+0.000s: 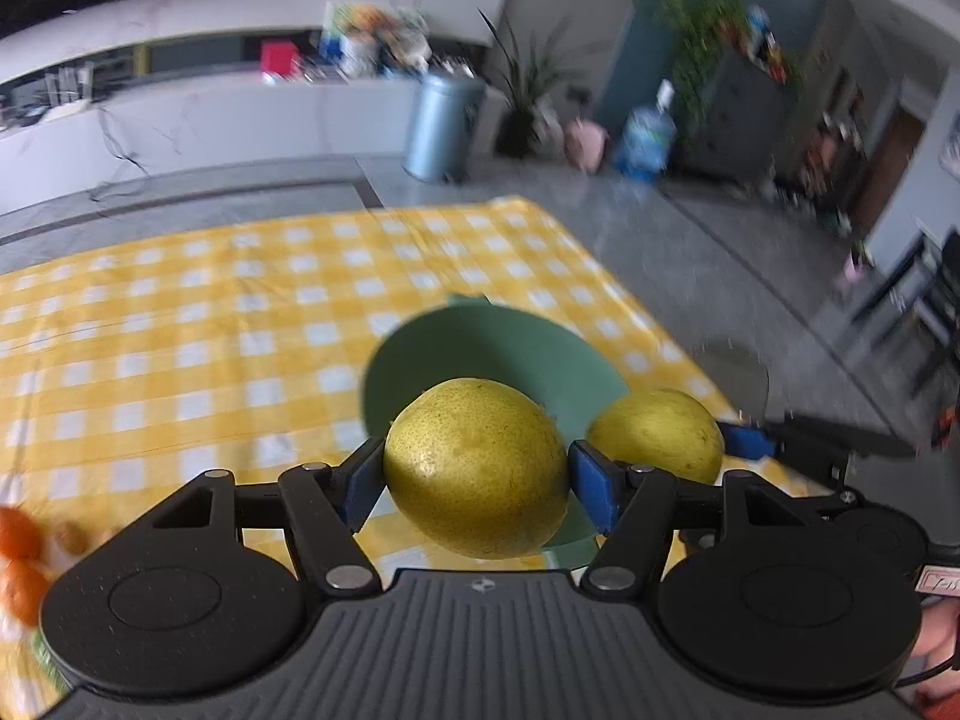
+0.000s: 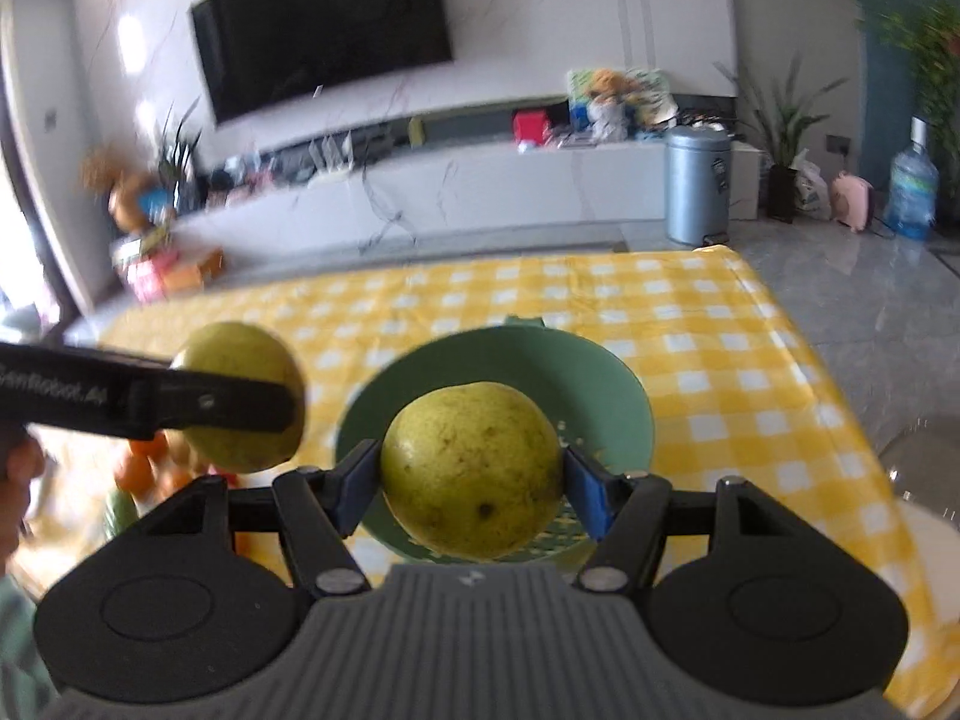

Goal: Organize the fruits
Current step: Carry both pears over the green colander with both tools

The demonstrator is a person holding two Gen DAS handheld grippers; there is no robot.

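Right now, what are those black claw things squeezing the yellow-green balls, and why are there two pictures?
The claws are hand-held grabbers; a person holds one in each hand. Each carries a small camera looking along its fingers, so there are two pictures. In the left camera's picture, the left gripper squeezes a round yellow-green fruit between blue pads. In the right camera's picture, the right gripper squeezes another yellow-green fruit. Each picture also shows the other grabber beside it. Below sits a round green bowl on a yellow-and-white checked tablecloth. Small orange fruits lie at the left edge. Both fruits are above the bowl, not in it yet.
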